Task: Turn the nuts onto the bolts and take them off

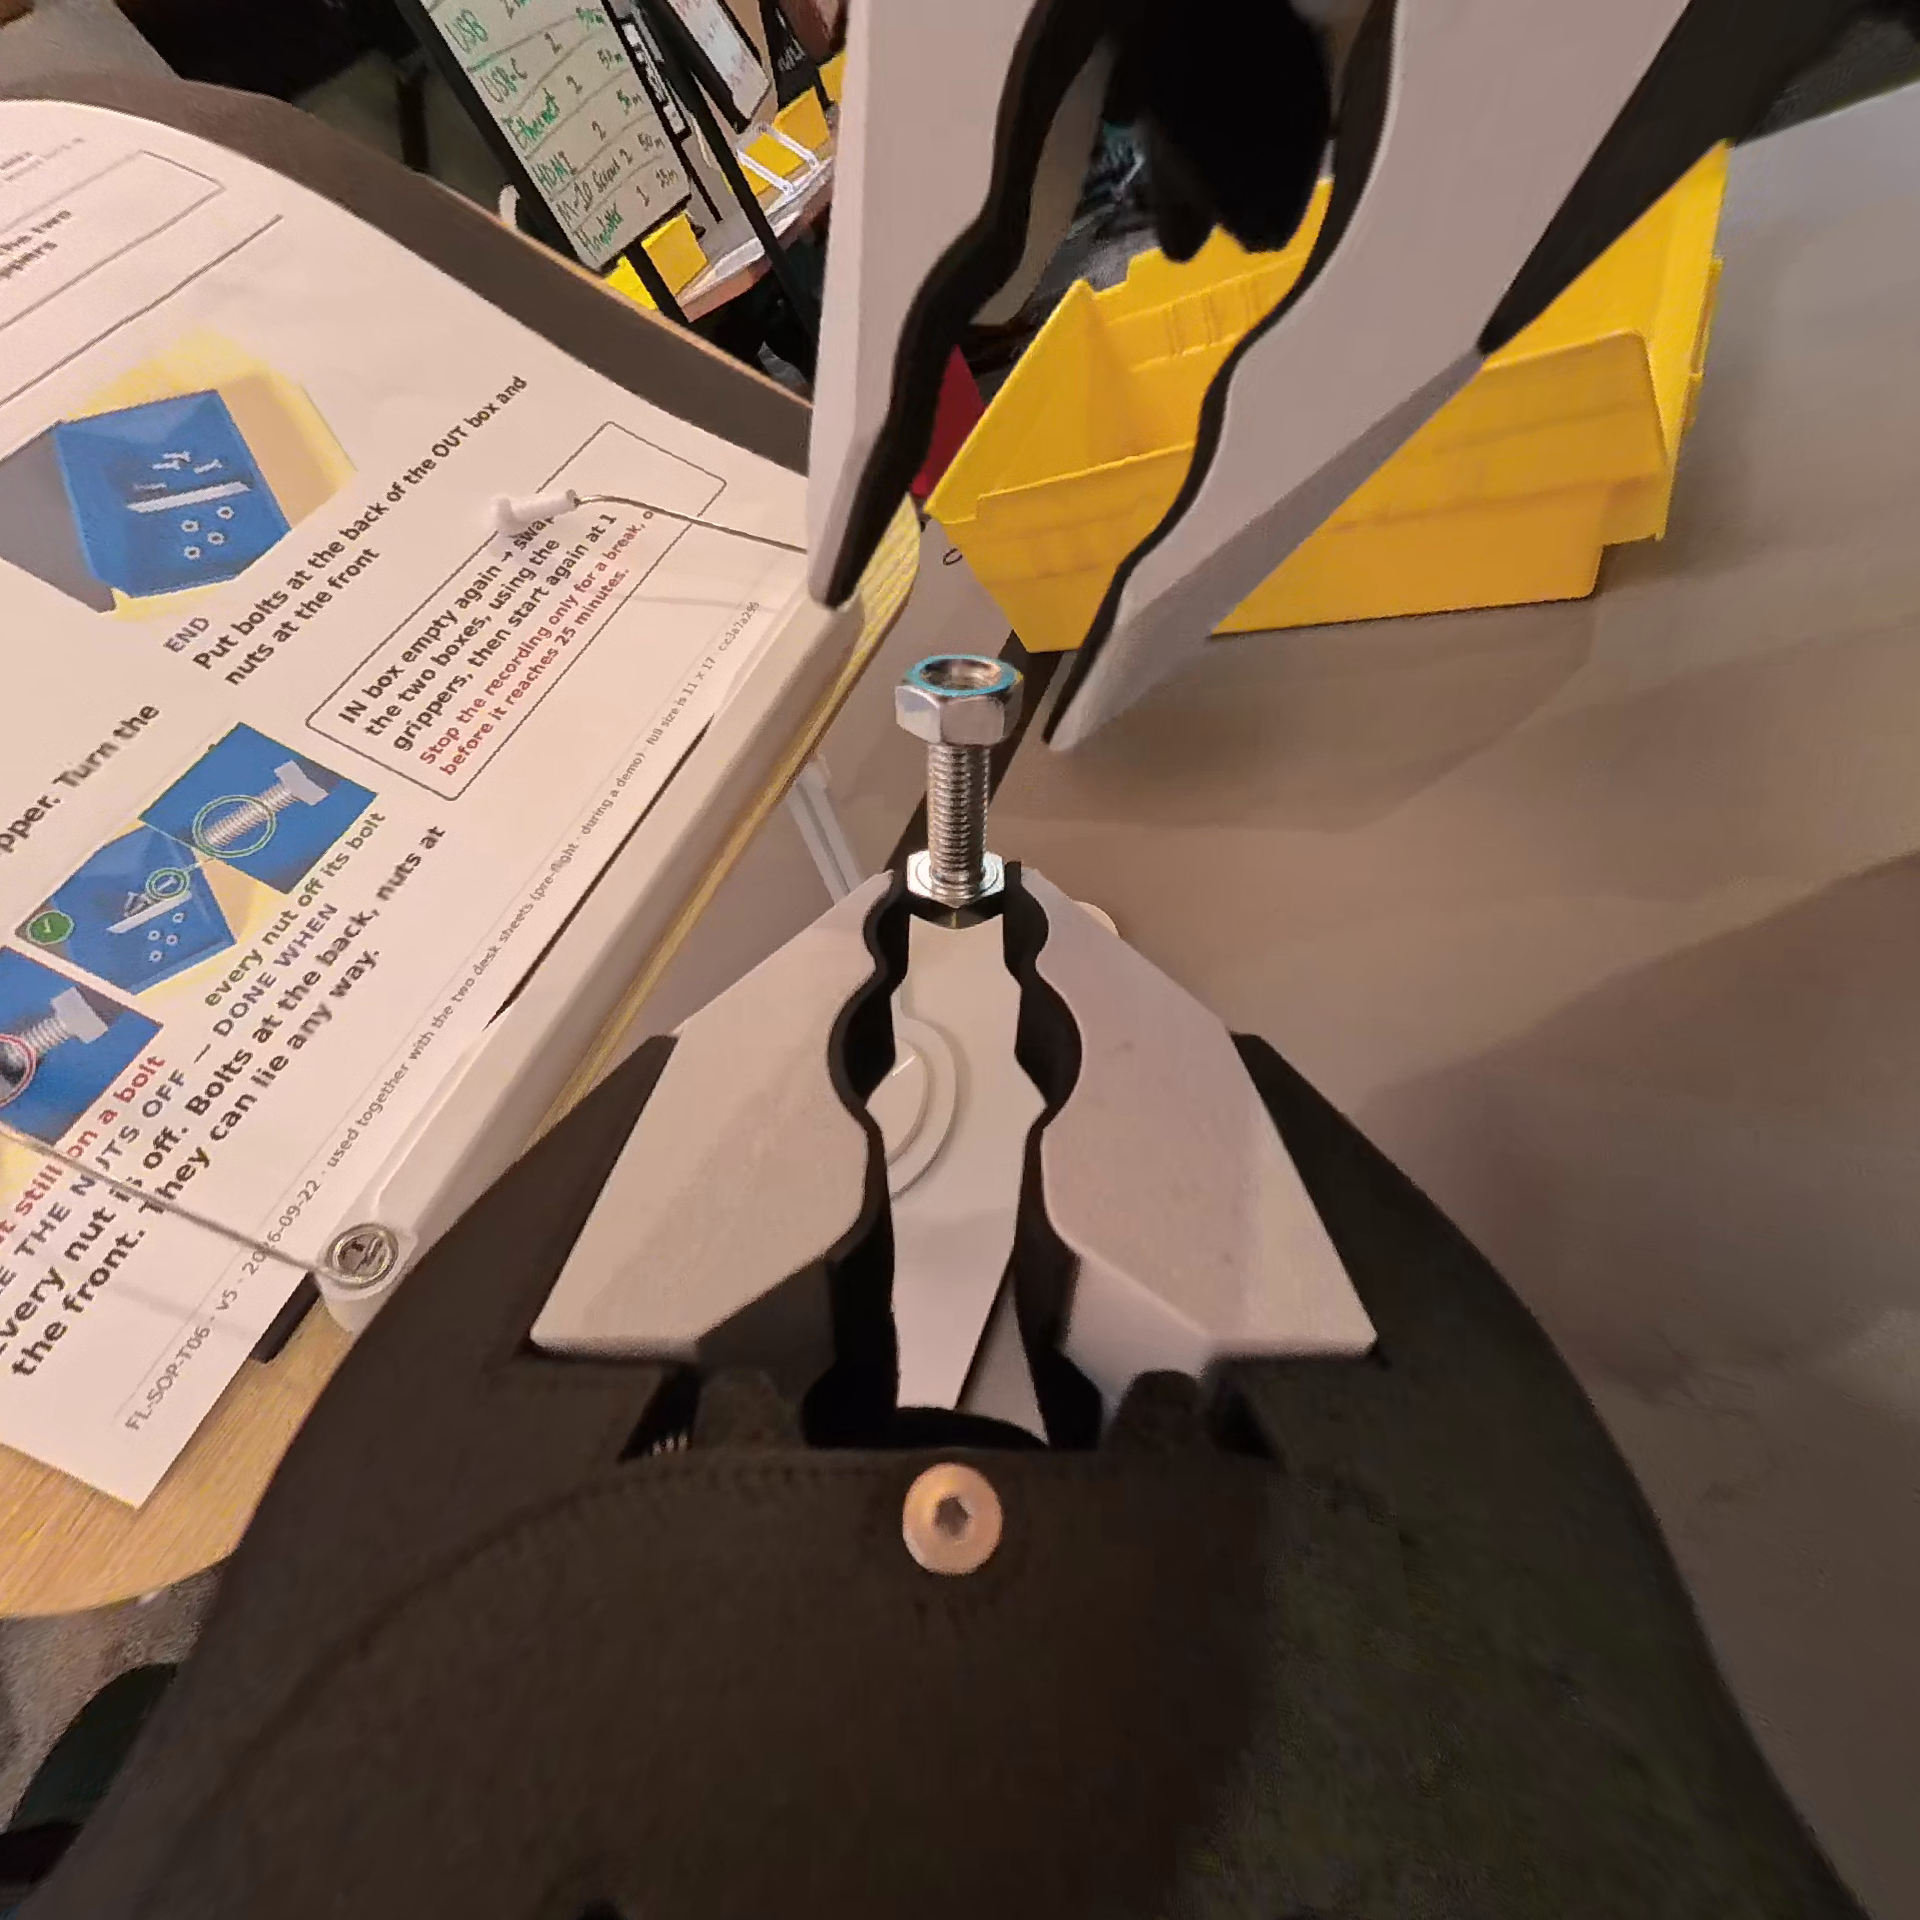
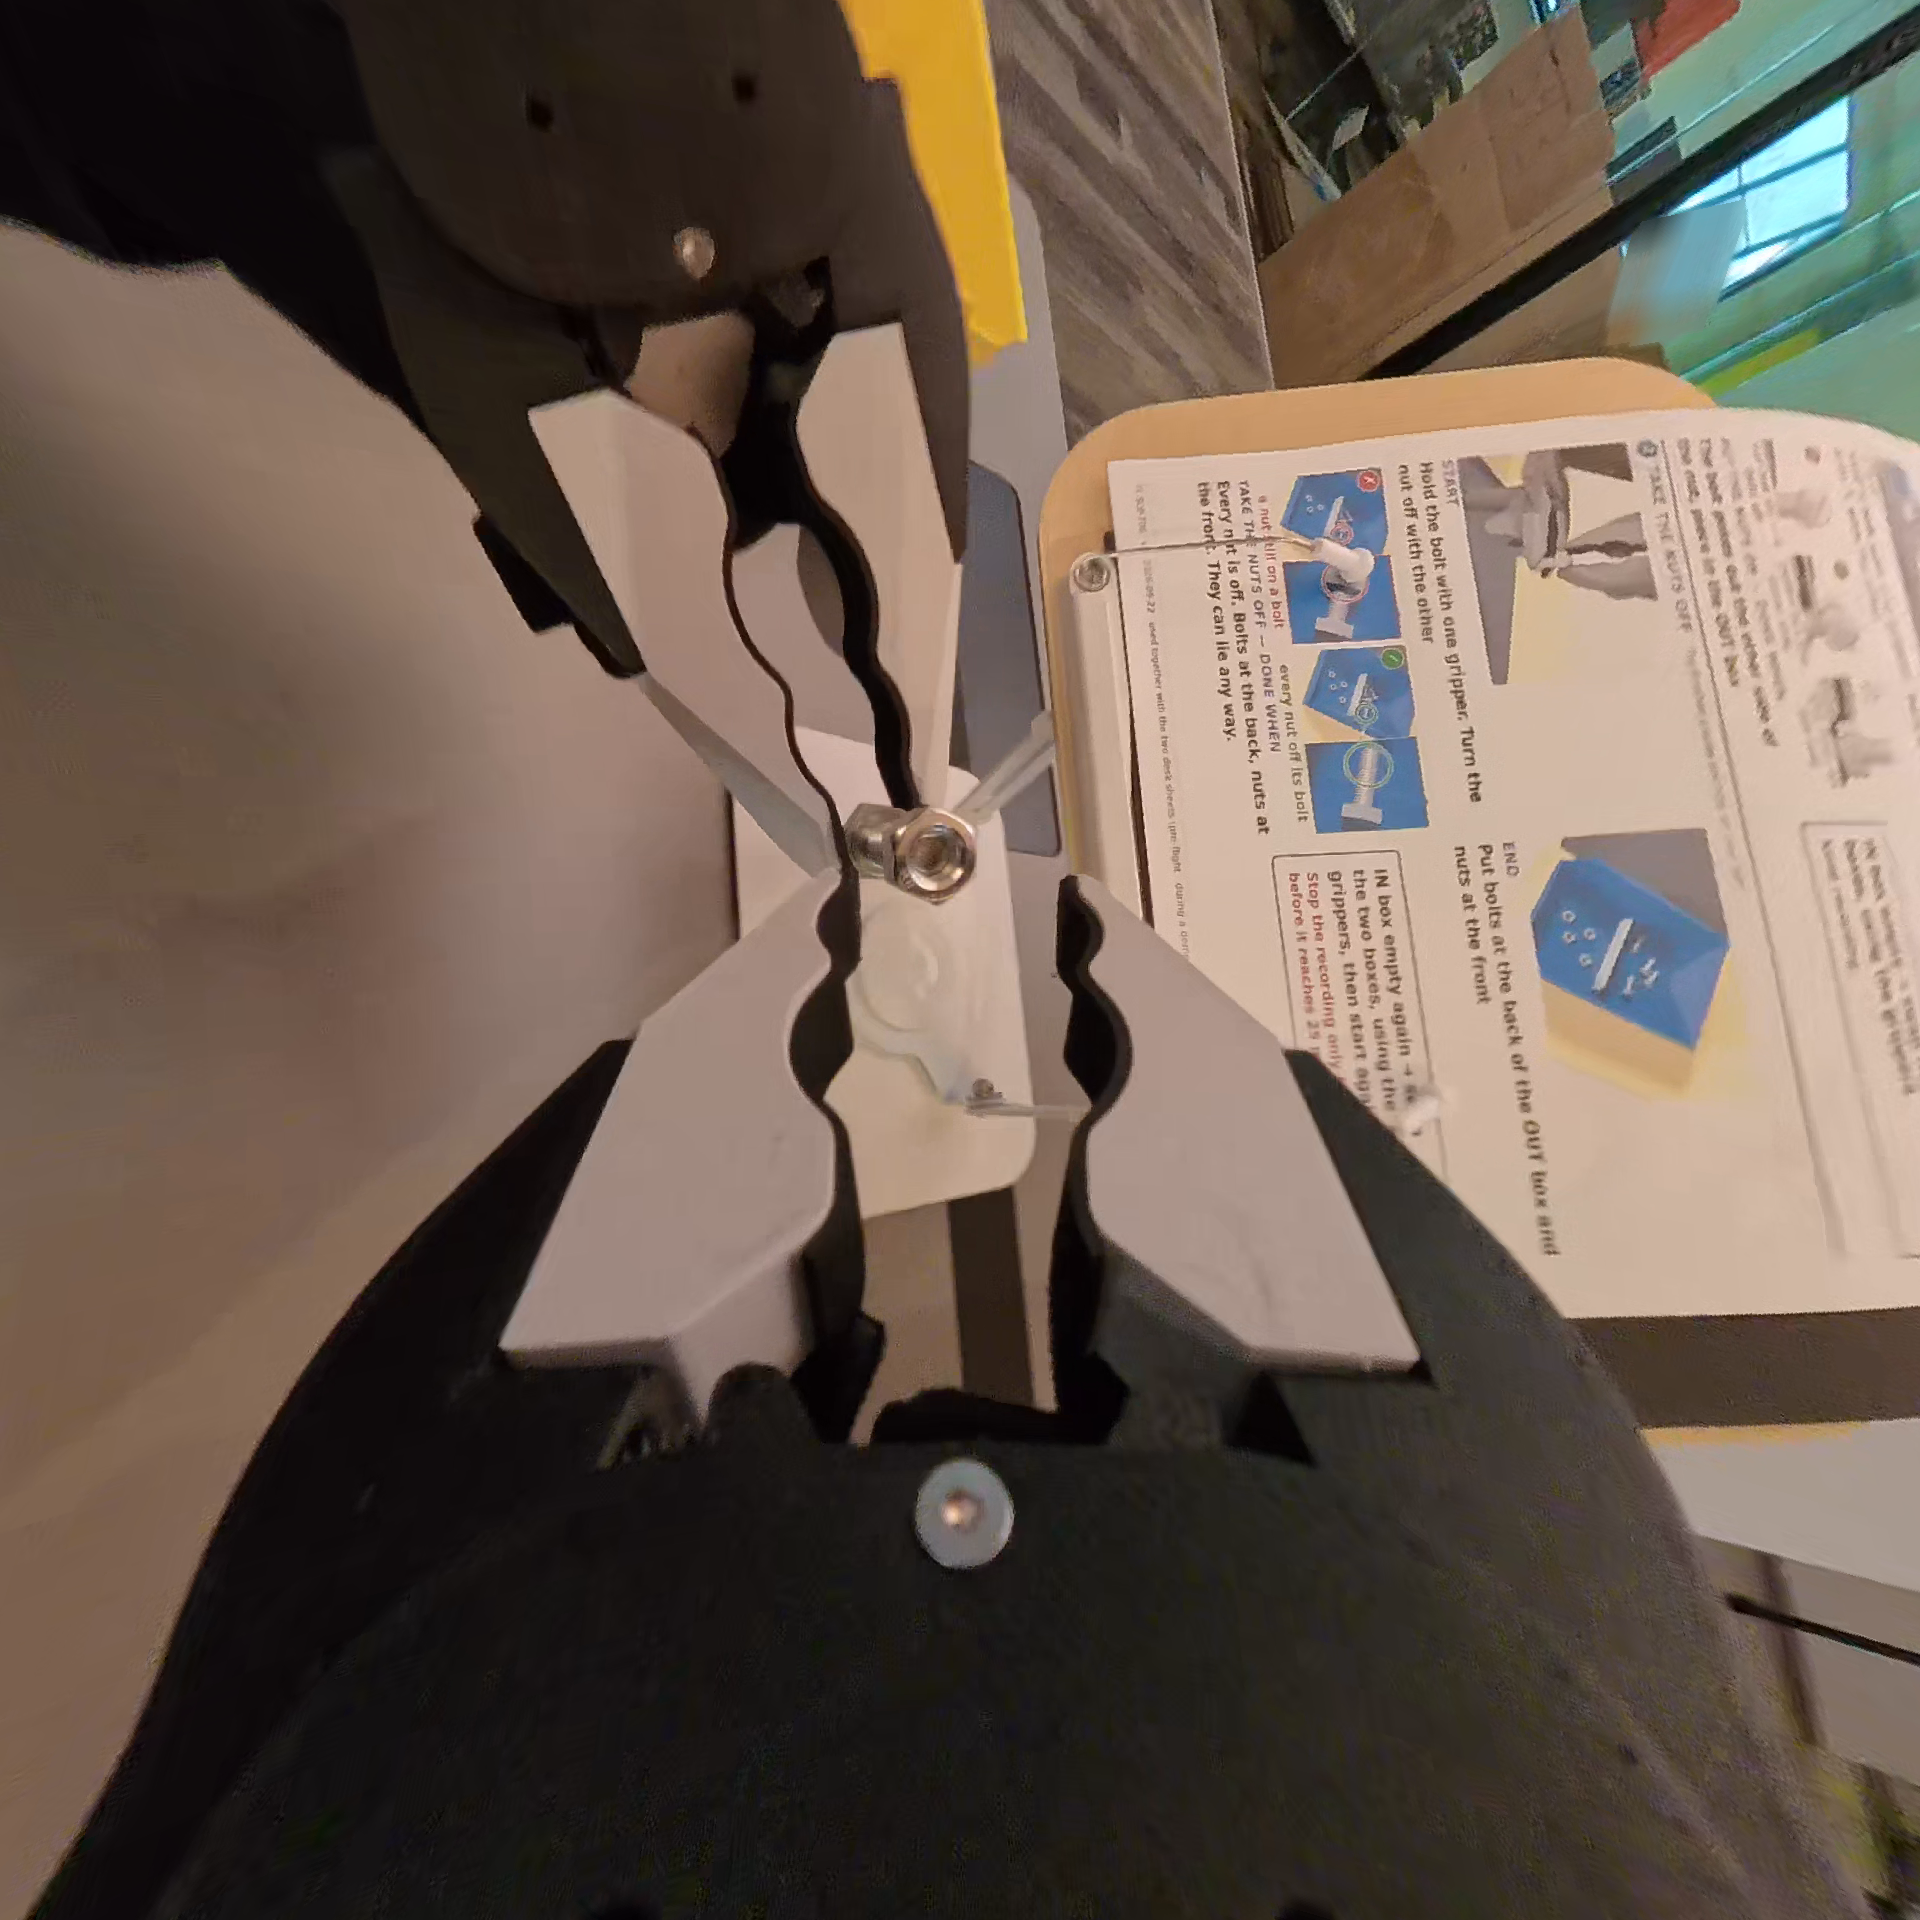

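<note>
Gaping above the yellow plastic bins (image 1: pixel 1351 488), the right gripper (image 1: pixel 940 665) hangs released; the left gripper (image 1: pixel 954 896) clenches the threaded steel bolt (image 1: pixel 951 821) upright by its head. Closing off-centre on the blue-ringed hex nut (image 1: pixel 961 698) at the bolt's tip could tilt it — or slip.

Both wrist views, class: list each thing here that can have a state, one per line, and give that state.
Left gripper: shut on the bolt head.
Right gripper: open, fingers either side of the nut, not gripping.
Silver threaded steel bolt: held at its head, threads bare.
Silver hex nut with blue insert: threaded on the bolt's tip.
Yellow plastic bins: nested, top one looks empty.
</note>
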`<state>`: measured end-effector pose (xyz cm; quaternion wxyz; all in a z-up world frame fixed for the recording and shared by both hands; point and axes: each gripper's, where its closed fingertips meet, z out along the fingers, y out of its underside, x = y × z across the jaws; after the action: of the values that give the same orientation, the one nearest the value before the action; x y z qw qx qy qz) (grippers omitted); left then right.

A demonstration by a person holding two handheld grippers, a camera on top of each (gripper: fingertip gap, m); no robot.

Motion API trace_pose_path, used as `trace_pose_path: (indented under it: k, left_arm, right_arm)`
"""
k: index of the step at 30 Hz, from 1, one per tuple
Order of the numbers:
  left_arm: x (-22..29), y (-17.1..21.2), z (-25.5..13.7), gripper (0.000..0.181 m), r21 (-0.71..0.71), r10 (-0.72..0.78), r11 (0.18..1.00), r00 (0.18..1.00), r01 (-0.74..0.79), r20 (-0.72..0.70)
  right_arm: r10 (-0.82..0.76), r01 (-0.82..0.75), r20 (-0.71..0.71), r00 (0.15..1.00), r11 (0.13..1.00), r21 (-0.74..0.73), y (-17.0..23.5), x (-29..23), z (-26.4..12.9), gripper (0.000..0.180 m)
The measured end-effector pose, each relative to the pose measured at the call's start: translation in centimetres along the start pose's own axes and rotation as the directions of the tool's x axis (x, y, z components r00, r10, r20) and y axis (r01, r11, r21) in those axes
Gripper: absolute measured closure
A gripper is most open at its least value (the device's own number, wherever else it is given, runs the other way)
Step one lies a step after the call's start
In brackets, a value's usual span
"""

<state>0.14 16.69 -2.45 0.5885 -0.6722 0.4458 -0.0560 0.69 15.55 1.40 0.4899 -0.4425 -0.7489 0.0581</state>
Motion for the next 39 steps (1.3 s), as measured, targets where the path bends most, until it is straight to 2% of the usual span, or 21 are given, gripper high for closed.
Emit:
trace_pose_path:
  k: [6, 11, 15, 17, 22, 24, 29, 31, 34, 36, 39]
  left_arm:
    - [-0.6, 0.3, 0.0, 0.165, 0.024, -0.071, 0.997, 0.997, 0.071, 0.002]
    - [-0.7, 0.4, 0.1, 0.165, 0.019, -0.075, 0.997, 0.997, 0.074, 0.015]
    - [-0.5, 0.4, 0.3, 0.165, 0.0, -0.043, 0.999, 0.999, 0.043, 0.031]
    - [-0.4, 0.3, 0.3, 0.165, -0.002, -0.035, 0.999, 0.999, 0.035, 0.029]
    - [-0.3, 0.4, 0.4, 0.165, -0.013, -0.023, 1.0, 0.999, 0.023, 0.03]
    - [-0.3, 0.3, 0.3, 0.165, -0.011, -0.019, 1.0, 0.999, 0.019, 0.026]
    - [0.1, 0.4, 0.4, 0.165, -0.019, -0.002, 1.0, 1.0, 0.002, 0.009]
    - [0.3, 0.3, 0.4, 0.165, -0.013, -0.002, 1.0, 1.0, 0.002, -0.003]
    - [0.8, 0.2, 0.5, 0.165, -0.008, 0.003, 1.0, 1.0, -0.003, -0.025]
    - [1.0, 0.2, 0.6, 0.165, -0.006, 0.003, 1.0, 1.0, -0.003, -0.031]
    - [0.9, 0.0, 0.5, 0.165, 0.007, -0.01, 1.0, 0.999, 0.01, -0.032]
  right_arm:
    - [0.264, -0.27, 0.085, 0.961, 0.96, 0.069, -0.4, 0.5, -0.7, 0.143]
    - [0.516, -0.536, 0.188, 0.836, 0.841, 0.077, -0.9, 0.5, -0.1, 0.148]
    - [0.593, -0.61, 0.199, 0.78, 0.792, 0.031, -0.5, 0.1, 0.9, 0.152]
    - [0.597, -0.616, 0.212, 0.774, 0.787, 0.033, -0.7, -0.1, 1.1, 0.164]
    - [0.54, -0.553, 0.185, 0.821, 0.833, 0.023, -0.5, -0.2, 1.2, 0.165]
    - [0.467, -0.478, 0.167, 0.868, 0.878, 0.029, -0.5, -0.3, 1.0, 0.166]
    - [0.18, -0.181, 0.08, 0.98, 0.984, 0.001, -0.1, -0.6, 0.8, 0.171]
    - [0.032, -0.032, 0.044, 0.998, 0.999, -0.018, -0.2, -0.8, 0.6, 0.175]
    - [-0.185, 0.184, -0.011, 0.983, 0.98, -0.075, 0.1, -1.0, 0.3, 0.18]
    - [-0.191, 0.19, -0.004, 0.982, 0.979, -0.08, 0.1, -1.2, 0.3, 0.179]
    - [-0.079, 0.08, 0.025, 0.997, 0.996, -0.036, -0.2, -1.2, 0.4, 0.155]
